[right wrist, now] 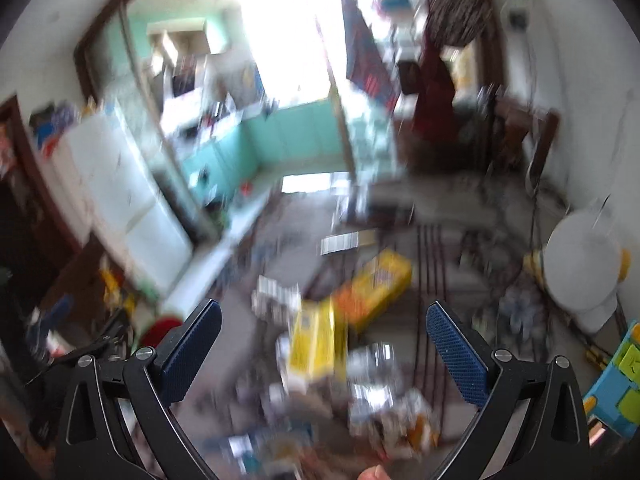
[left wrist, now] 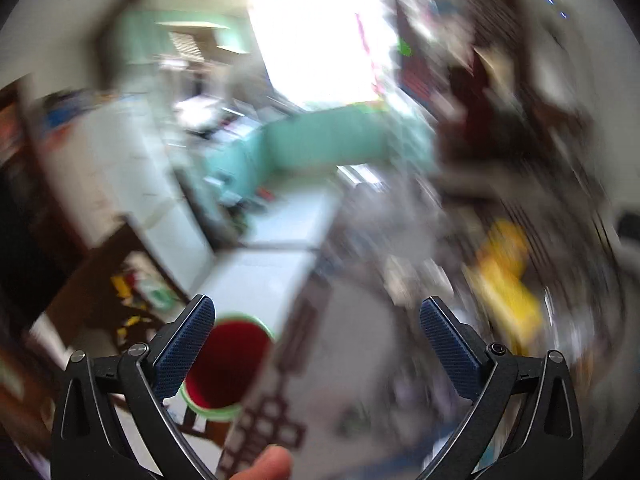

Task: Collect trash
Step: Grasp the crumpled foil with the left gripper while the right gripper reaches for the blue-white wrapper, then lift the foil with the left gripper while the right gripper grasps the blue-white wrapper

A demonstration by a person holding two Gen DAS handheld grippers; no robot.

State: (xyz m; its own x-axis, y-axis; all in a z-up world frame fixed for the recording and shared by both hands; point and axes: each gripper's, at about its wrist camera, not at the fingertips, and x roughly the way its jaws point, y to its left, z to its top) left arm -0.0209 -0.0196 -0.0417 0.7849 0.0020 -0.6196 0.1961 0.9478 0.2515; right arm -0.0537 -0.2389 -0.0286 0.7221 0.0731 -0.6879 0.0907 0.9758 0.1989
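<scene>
Both views are smeared by motion. Trash lies scattered on the floor: a yellow box point(right wrist: 318, 344), an orange-yellow box point(right wrist: 374, 290) behind it, and silvery crumpled wrappers point(right wrist: 376, 376) close by. My right gripper point(right wrist: 322, 338) hangs open above this pile, nothing between its fingers. In the left wrist view my left gripper point(left wrist: 316, 342) is open too and holds nothing. Beside its left finger stands a red bin with a green rim point(left wrist: 224, 364). A blurred yellow box point(left wrist: 502, 280) shows at the right.
A white fridge point(right wrist: 124, 196) stands at the left, with a doorway to a teal-walled kitchen point(right wrist: 292, 136) beyond. A white round fan point(right wrist: 580, 268) and a blue-green toy point(right wrist: 618, 380) sit at the right. A fingertip point(left wrist: 268, 466) shows at the bottom edge.
</scene>
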